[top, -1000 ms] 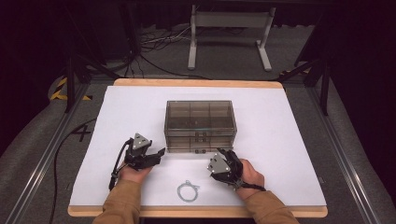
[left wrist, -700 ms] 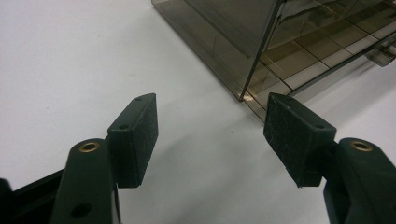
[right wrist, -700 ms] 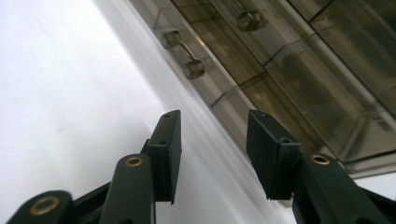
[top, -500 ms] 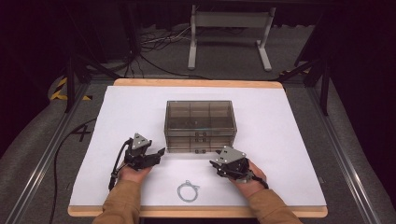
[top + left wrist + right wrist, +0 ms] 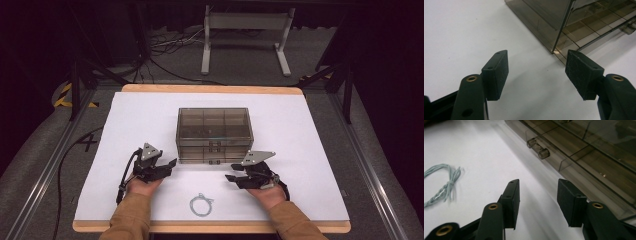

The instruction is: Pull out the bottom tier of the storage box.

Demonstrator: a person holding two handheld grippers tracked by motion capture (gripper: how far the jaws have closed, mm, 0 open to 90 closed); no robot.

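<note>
A smoky clear plastic drawer box stands mid-table on the white sheet. My left gripper is open just off the box's front left corner, with bare sheet between its pads. To the right, my right gripper is open too, lying low in front of the box and pointing left. Its camera shows a clear drawer handle ahead of the jaws. A small loop of pale blue twine lies near the front edge between my hands, and it is seen off to the left in the right gripper view.
The white sheet covers a wooden tabletop whose front edge runs under my forearms. Metal rails flank the table. A grey stand and cables sit on the floor beyond the far edge.
My right gripper has rolled over and dropped lower, its grey plate now up and jaws pointing left at the box's front. The left gripper has stayed put.
</note>
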